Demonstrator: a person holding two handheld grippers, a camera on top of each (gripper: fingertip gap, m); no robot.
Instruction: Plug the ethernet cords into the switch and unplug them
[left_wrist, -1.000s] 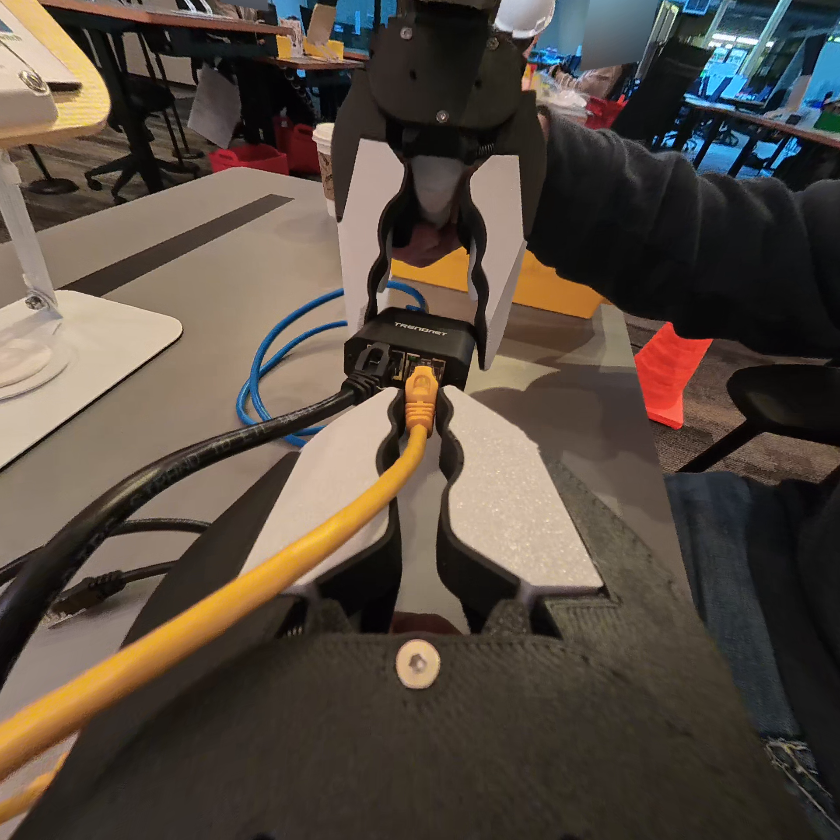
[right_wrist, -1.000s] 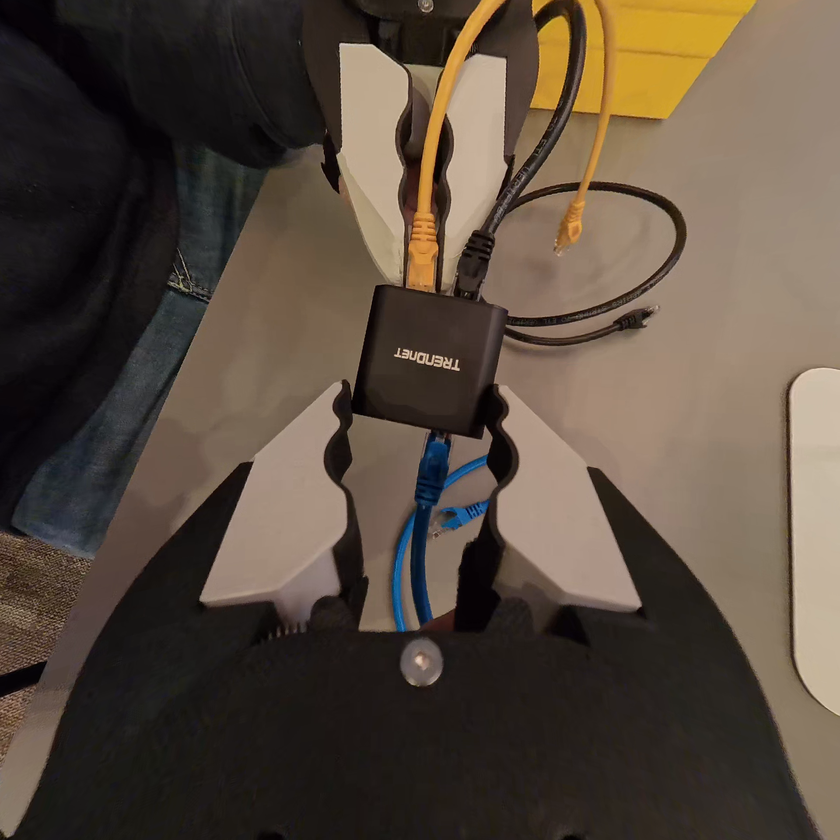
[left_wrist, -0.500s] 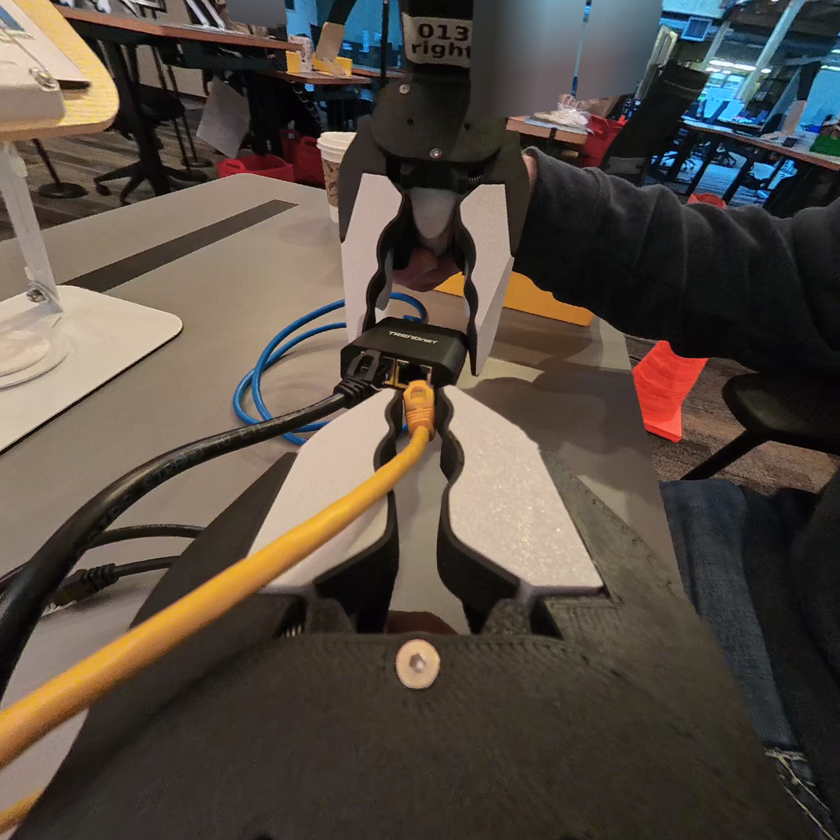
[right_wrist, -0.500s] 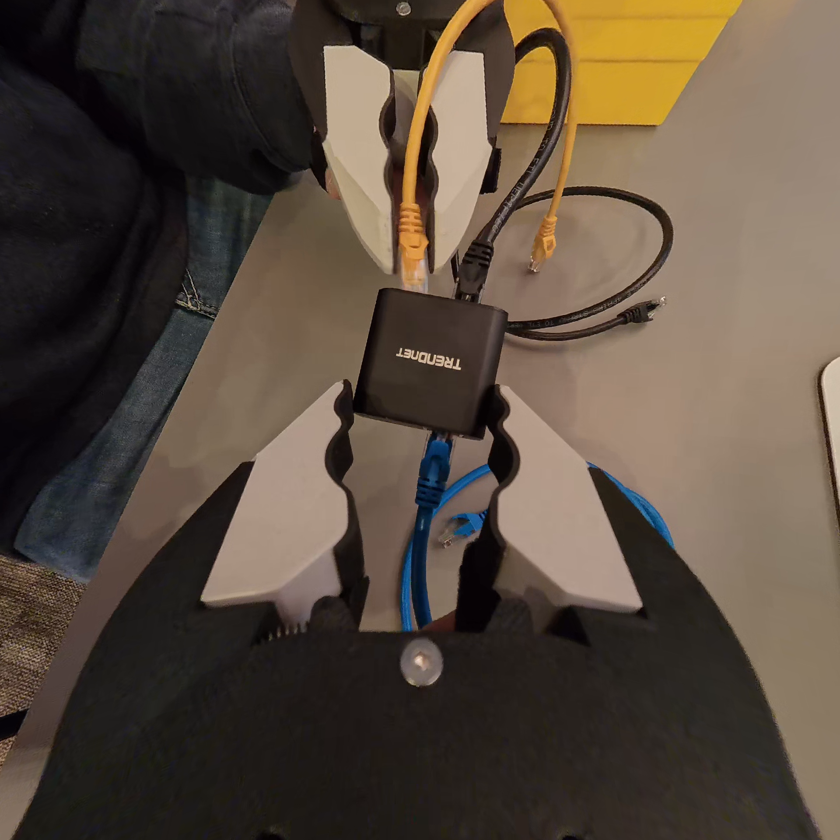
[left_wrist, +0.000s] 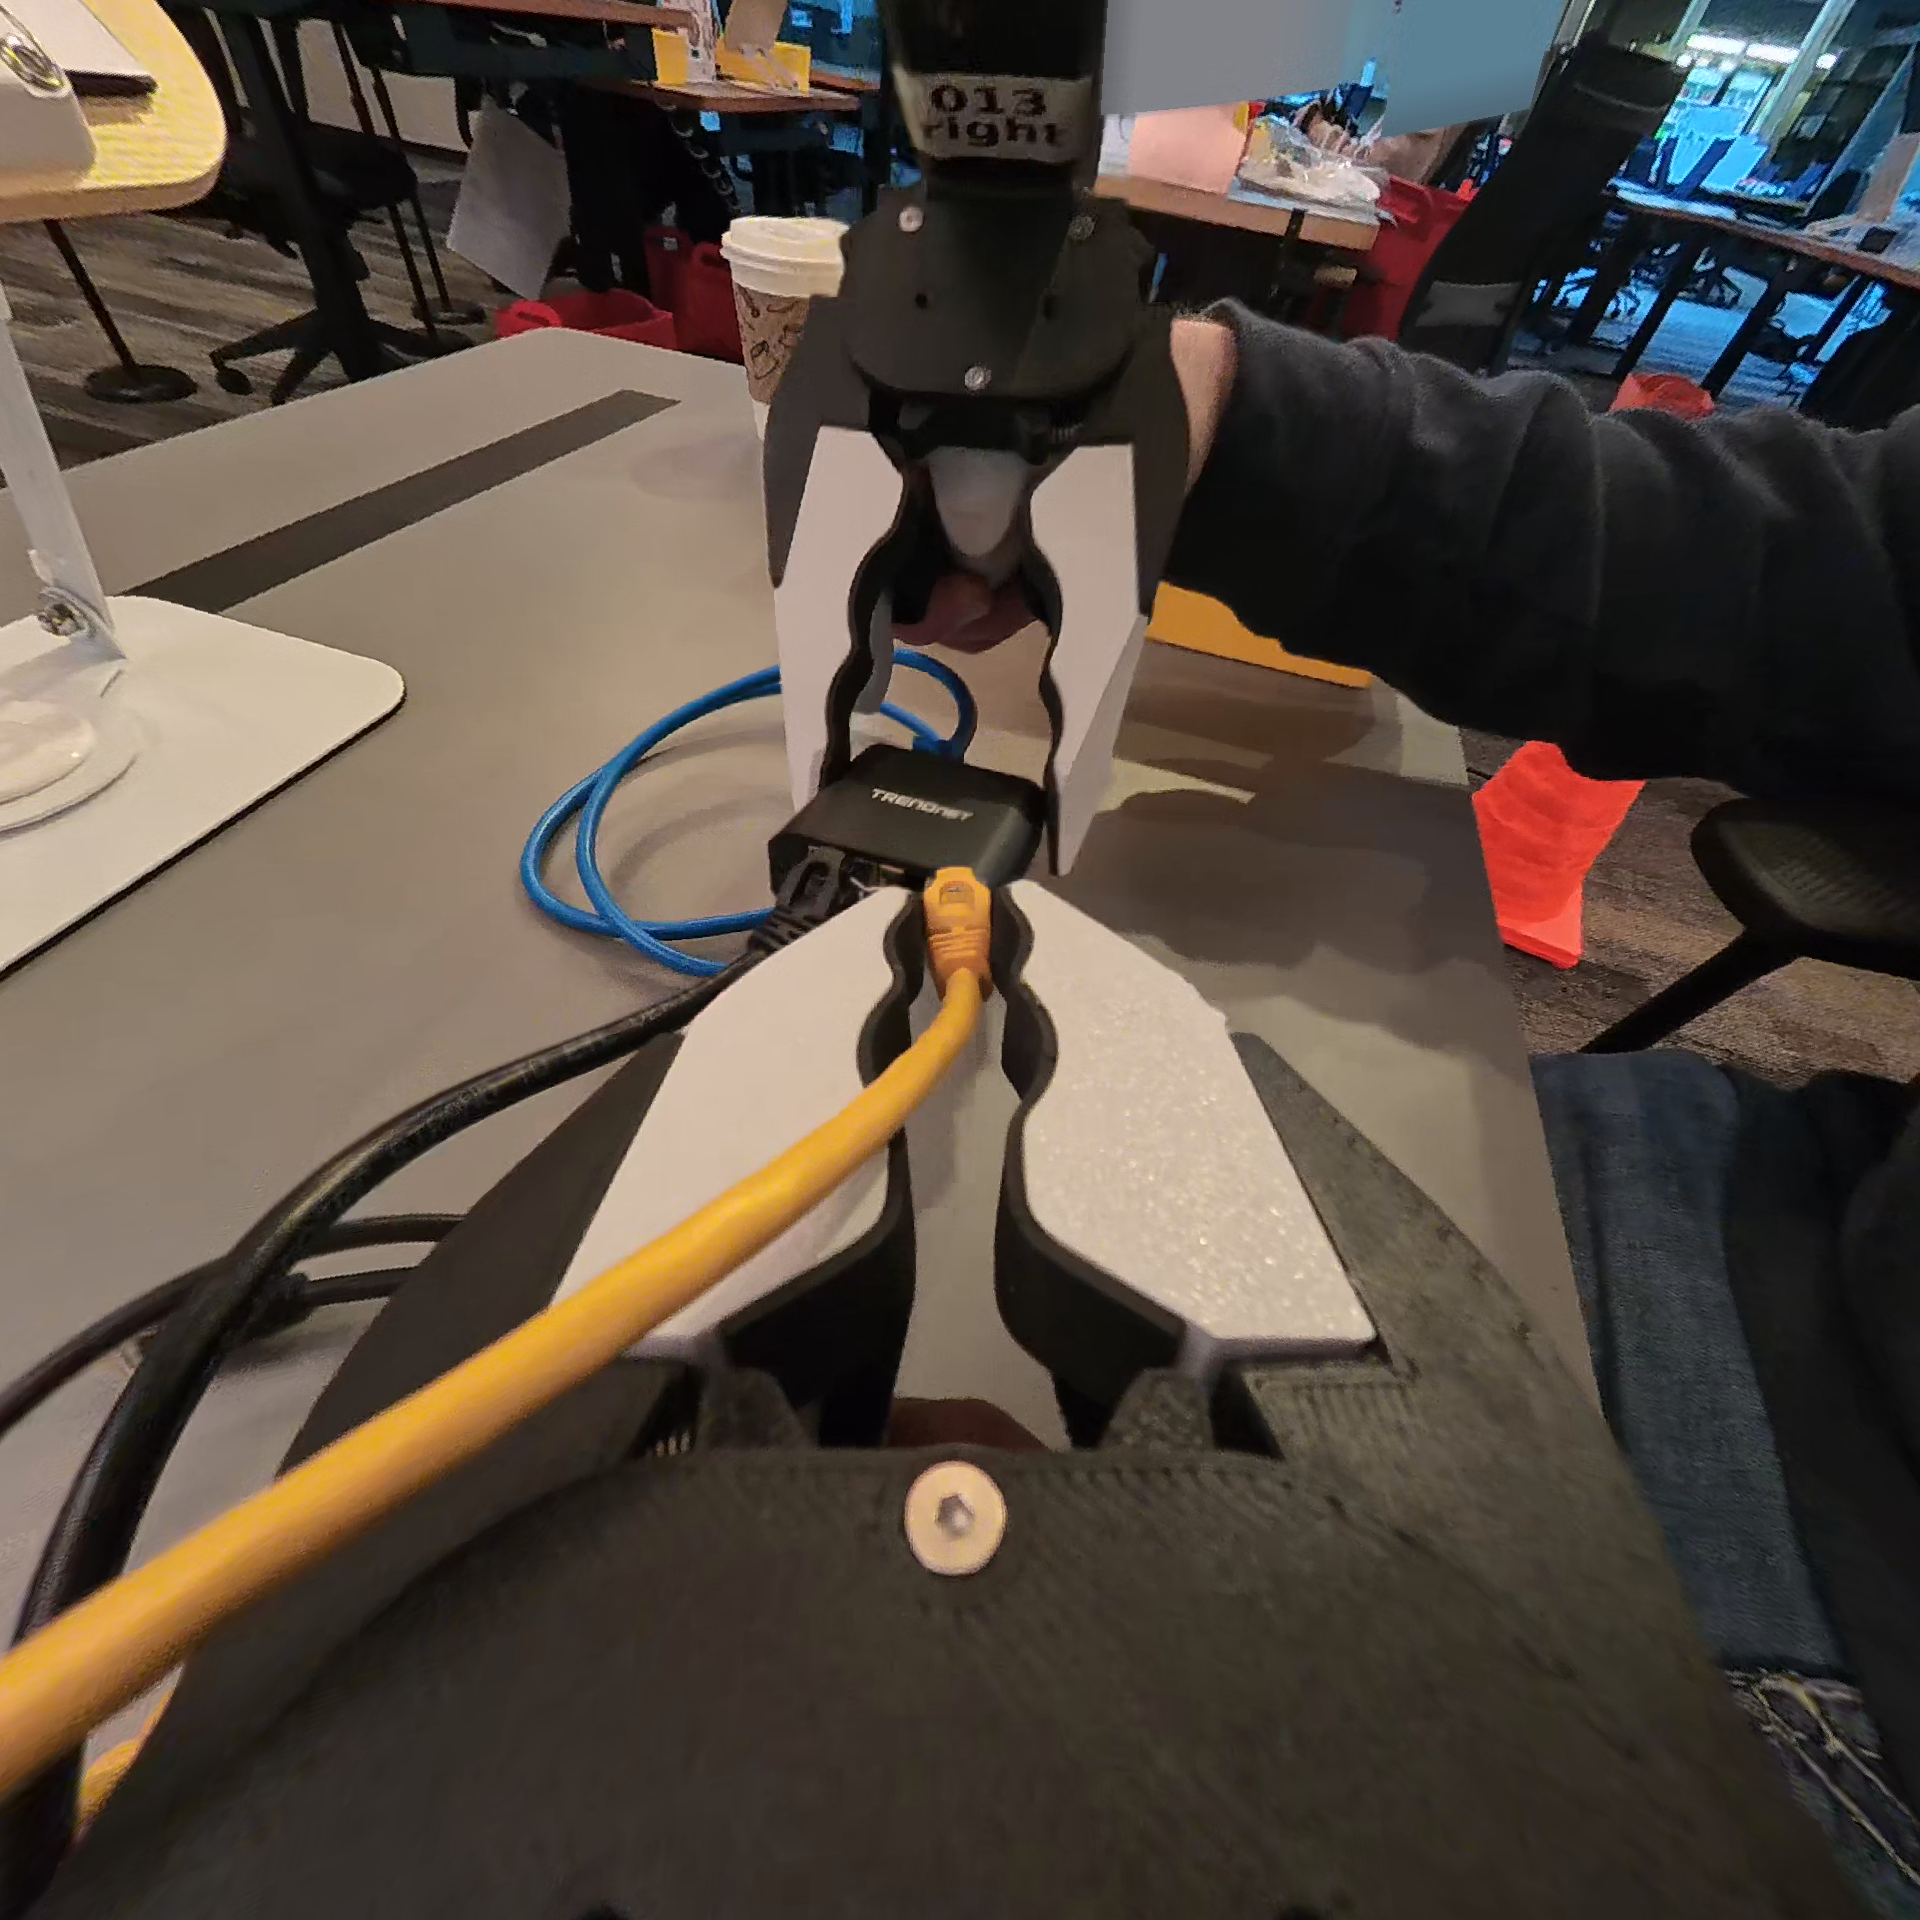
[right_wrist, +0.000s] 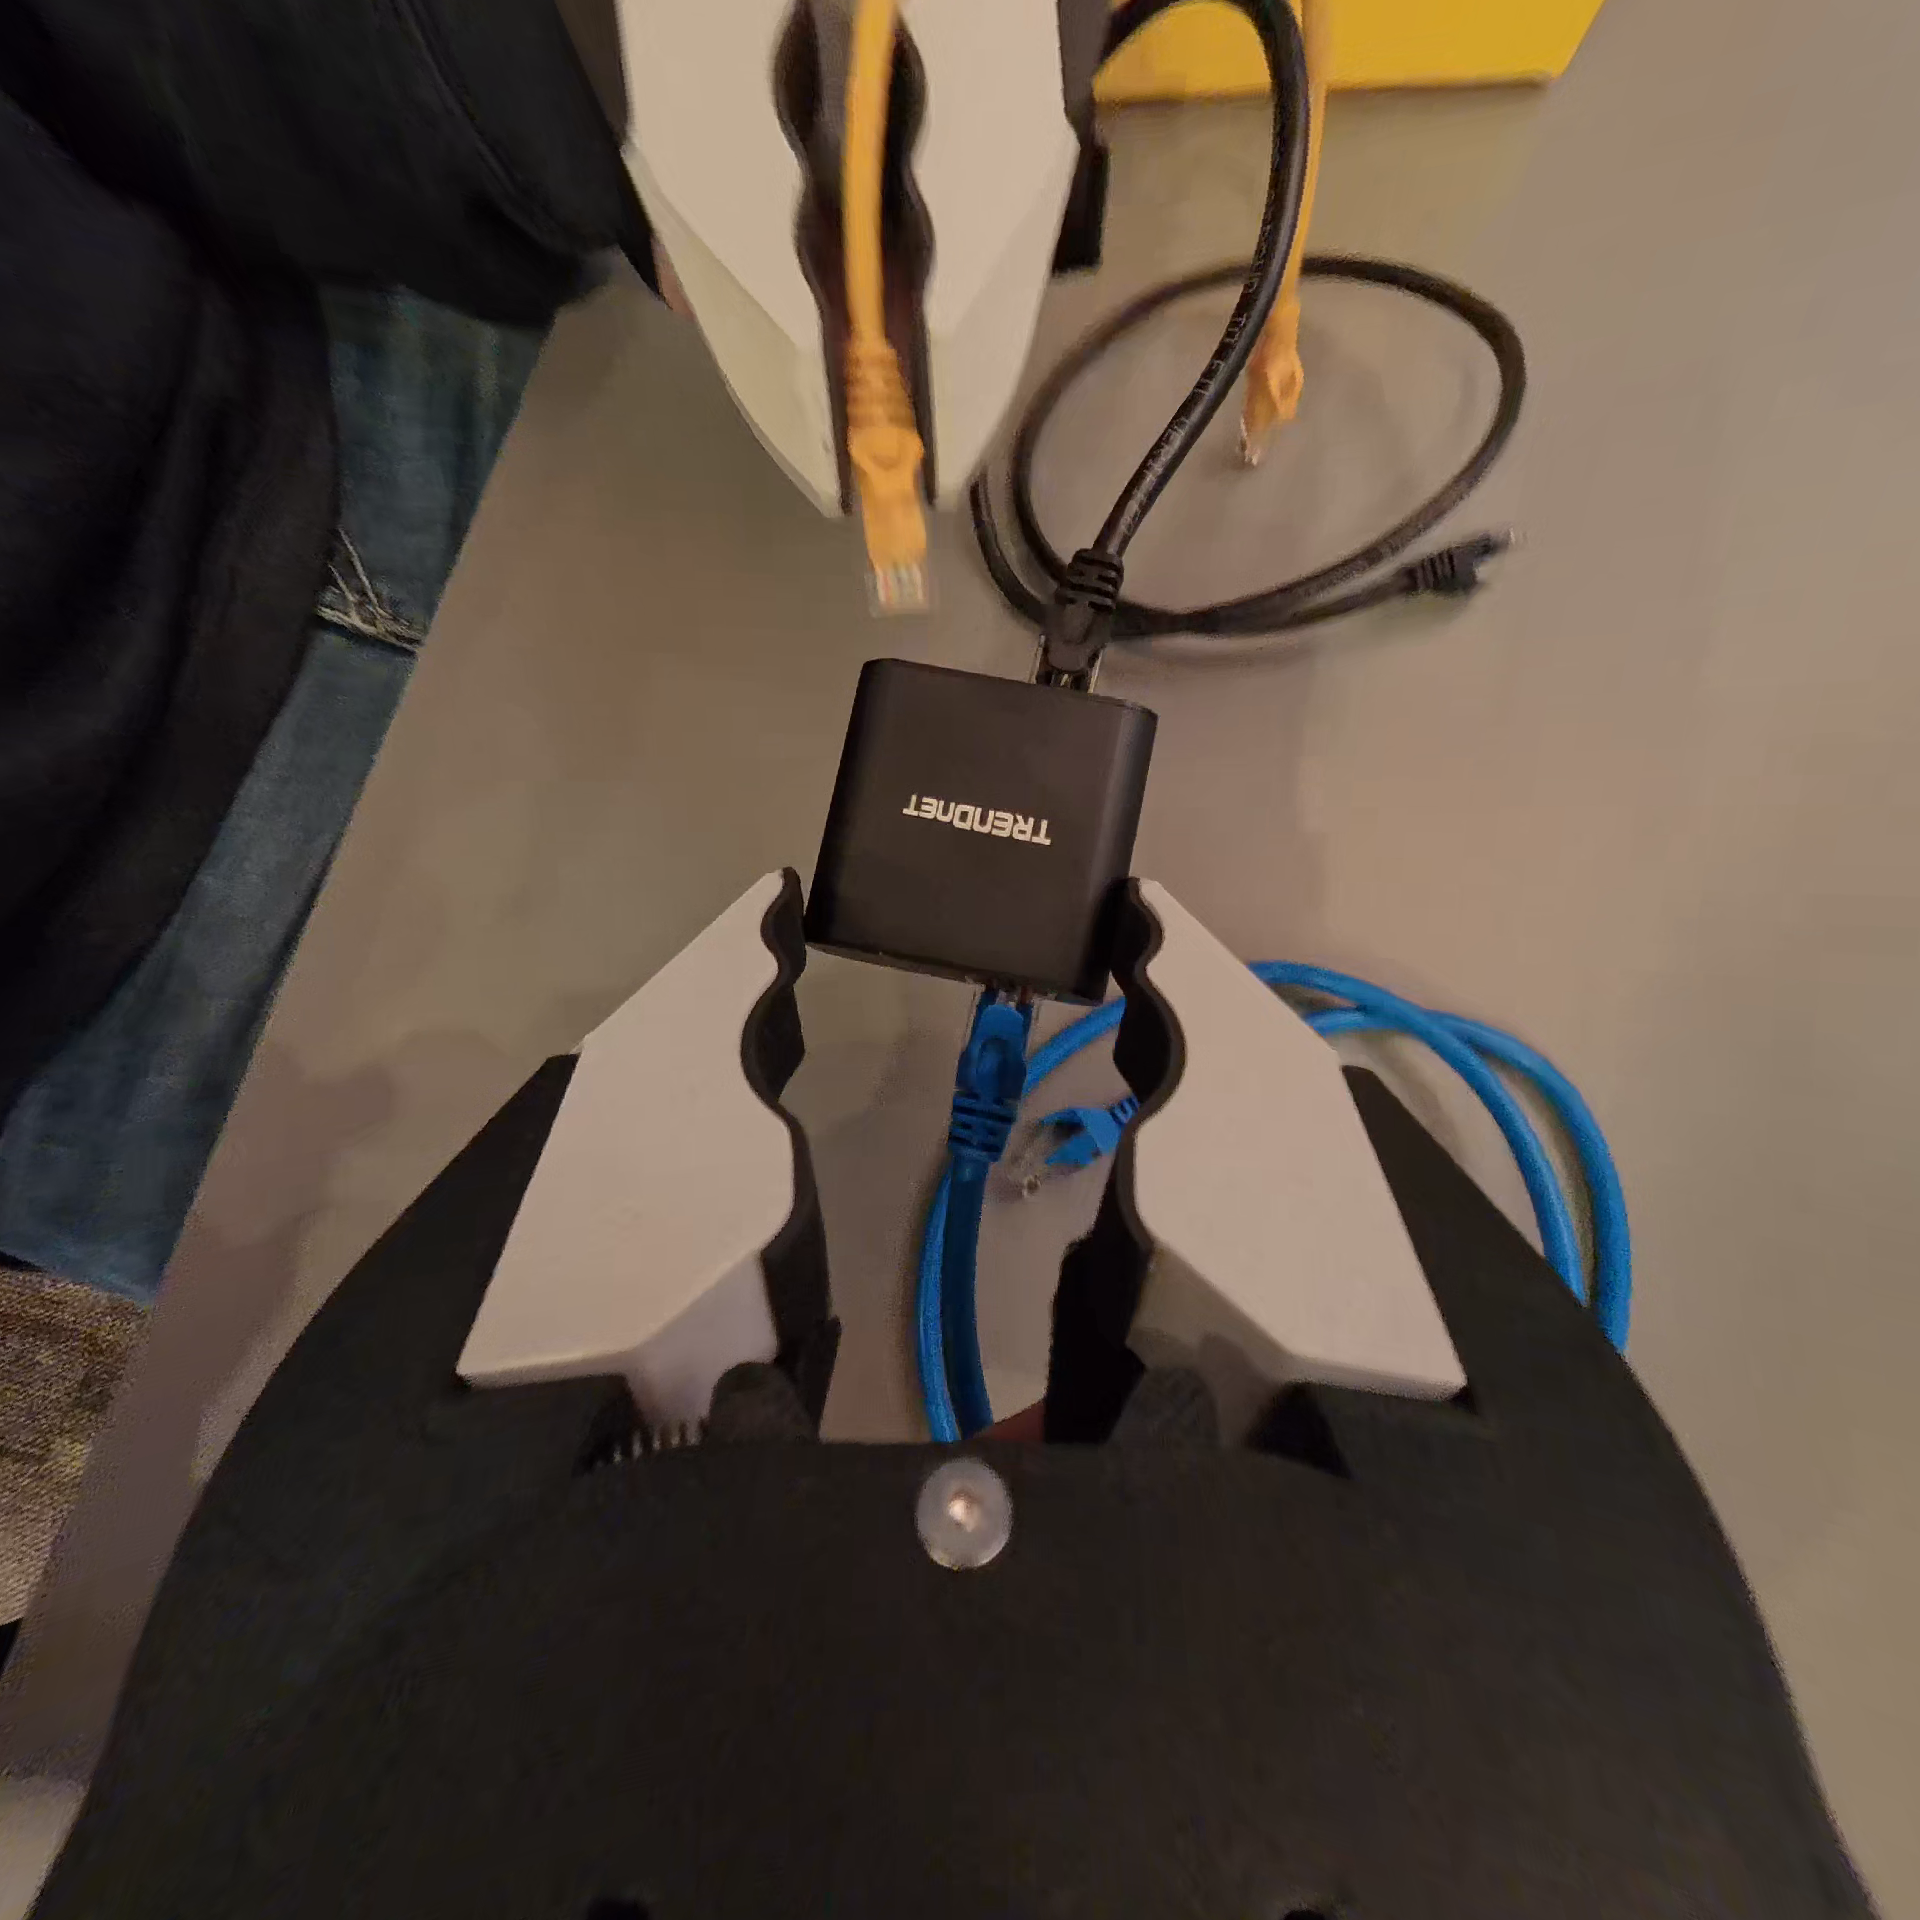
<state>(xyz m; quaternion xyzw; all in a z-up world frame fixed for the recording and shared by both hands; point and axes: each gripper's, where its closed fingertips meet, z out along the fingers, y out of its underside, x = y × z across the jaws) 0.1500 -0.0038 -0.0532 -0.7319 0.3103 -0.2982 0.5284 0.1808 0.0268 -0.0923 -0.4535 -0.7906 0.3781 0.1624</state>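
While the left gripper (left_wrist: 956, 940) pinches the orange ethernet plug (left_wrist: 958, 916) in narrow jaws, unplugged just off the black switch (right_wrist: 982, 821), the right gripper (right_wrist: 961, 920) clamps that switch's sides. A black cord (right_wrist: 1086, 603) enters at 12 o'clock, a blue cord (right_wrist: 987, 1081) at 6, on the grey table (right_wrist: 623, 790).

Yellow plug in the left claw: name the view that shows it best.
Right wrist view: the yellow plug sticks out of the left claw, clear of the switch. Left wrist view foreshortens that gap.
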